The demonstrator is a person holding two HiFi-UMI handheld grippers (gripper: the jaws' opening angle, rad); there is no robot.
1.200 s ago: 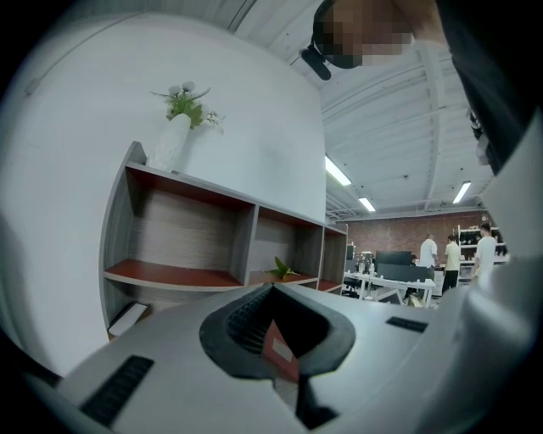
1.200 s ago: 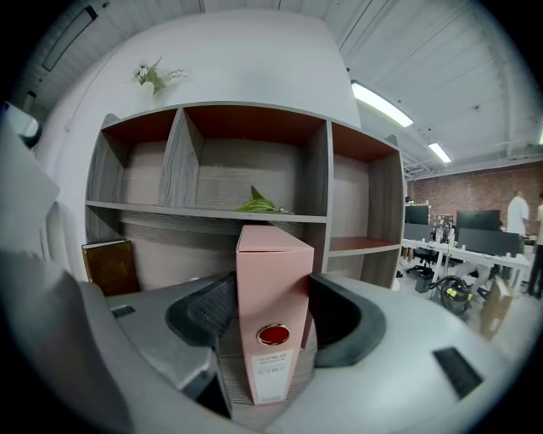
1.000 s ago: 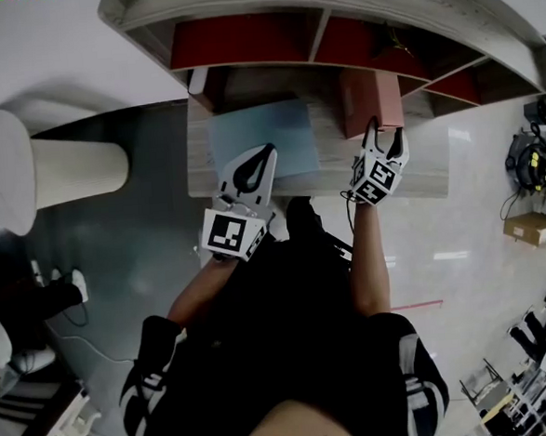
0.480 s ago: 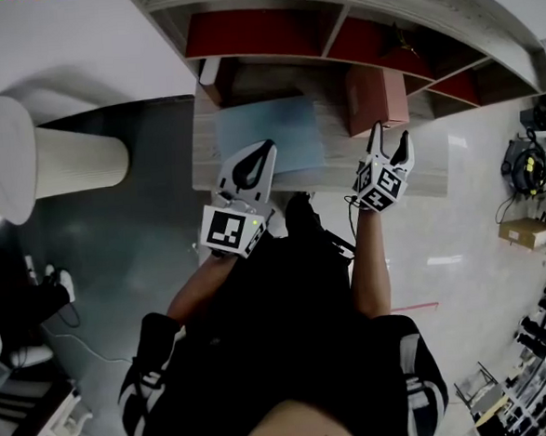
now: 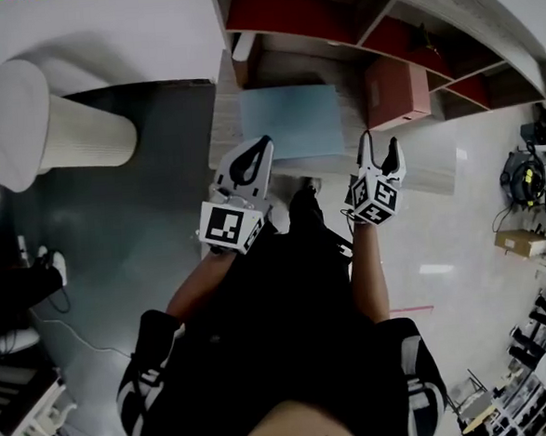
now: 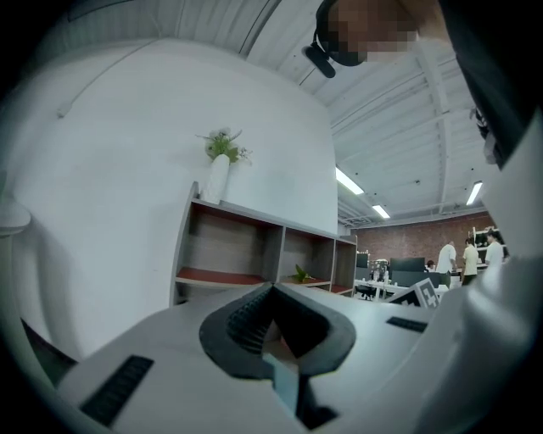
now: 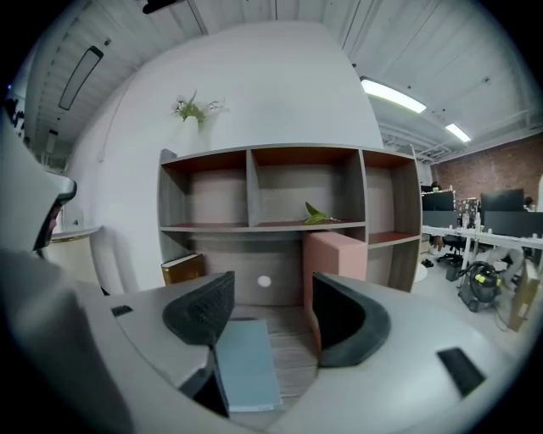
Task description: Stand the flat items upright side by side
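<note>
The left gripper (image 5: 265, 144), at 11 o'clock in the head view, points toward 12 with its jaws pressed together. The right gripper (image 5: 380, 142), at 2 o'clock, also points toward 12; its jaws have just been opening and stand wide apart, nothing between them. The left forearm (image 5: 199, 287) and right forearm (image 5: 370, 271) trail back toward 6 o'clock

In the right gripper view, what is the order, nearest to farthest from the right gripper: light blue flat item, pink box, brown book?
1. light blue flat item: flat on the desk, low in front of the jaws.
2. pink box: upright, to the right.
3. brown book: back left, under the shelf.
</note>
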